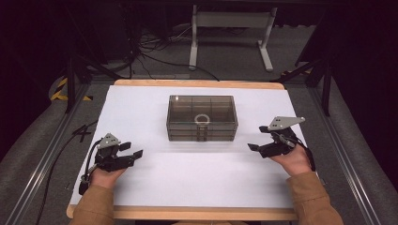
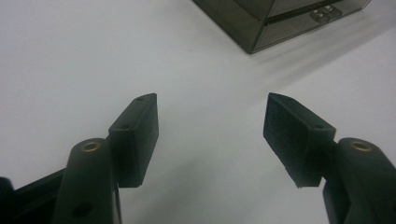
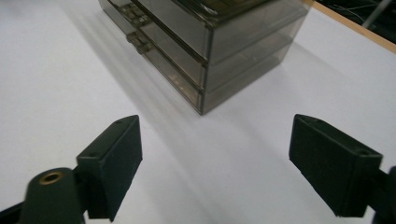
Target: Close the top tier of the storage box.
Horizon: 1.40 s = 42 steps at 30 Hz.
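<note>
Toward the far edge of the white-topped desk [image 1: 155,183], at mid-width, stands the smoked translucent plastic drawer box [image 1: 202,117], three shallow drawers stacked with their small pulls facing the person; a pale ring [image 1: 202,119] shows on or through its top, which of the two cannot be determined. Left gripper [image 1: 131,150] rests near the near-left corner, fingers [image 2: 135,135] wide apart and holding nothing. Right gripper [image 1: 257,138] sits toward the right edge, fingers [image 3: 112,163] likewise spread and empty, well apart from the box. Judged step: approach to a drawer pull. Recommendation: bring one gripper in low and level with the chosen pull, close squarely on it, and draw straight toward the near edge. The box looks light and may slide; bracing its side or top with the other gripper is advised.
</note>
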Available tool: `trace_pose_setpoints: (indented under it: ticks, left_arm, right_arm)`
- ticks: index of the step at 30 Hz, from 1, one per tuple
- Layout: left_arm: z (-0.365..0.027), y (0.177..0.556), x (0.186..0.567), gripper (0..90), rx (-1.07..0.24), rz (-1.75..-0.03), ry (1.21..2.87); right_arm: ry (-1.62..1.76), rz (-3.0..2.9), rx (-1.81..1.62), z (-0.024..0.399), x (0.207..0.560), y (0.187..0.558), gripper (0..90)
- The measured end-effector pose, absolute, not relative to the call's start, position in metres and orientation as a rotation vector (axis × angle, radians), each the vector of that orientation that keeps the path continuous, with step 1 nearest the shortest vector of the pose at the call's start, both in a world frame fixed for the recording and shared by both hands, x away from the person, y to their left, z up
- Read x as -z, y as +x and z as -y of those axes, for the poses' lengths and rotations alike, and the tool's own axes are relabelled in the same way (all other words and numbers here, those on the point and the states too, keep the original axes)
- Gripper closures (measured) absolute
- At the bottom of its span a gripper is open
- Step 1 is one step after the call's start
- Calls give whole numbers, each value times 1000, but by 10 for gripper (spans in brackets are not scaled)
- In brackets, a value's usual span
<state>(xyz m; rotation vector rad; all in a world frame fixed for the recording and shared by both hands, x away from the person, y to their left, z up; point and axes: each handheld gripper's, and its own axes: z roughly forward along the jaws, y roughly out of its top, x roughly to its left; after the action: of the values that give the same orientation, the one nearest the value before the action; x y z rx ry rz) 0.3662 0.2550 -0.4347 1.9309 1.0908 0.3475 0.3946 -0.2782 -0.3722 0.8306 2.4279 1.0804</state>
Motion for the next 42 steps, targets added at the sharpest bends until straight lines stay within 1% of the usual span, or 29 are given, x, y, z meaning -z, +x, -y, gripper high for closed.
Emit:
trace_pose_setpoints:
  ticks: [3,20,42]
  left_arm:
    - [-257,367,435,364,-343,-1100,1935]
    - [-261,368,436,363,-347,-1129,1927]
    - [-259,370,440,364,-357,-1134,1950]
  right_arm:
    - [858,-2414,-1062,283,379,396,137]
    - [966,-2364,-1066,308,414,400,98]
    - [994,-2390,-1008,302,441,392,91]
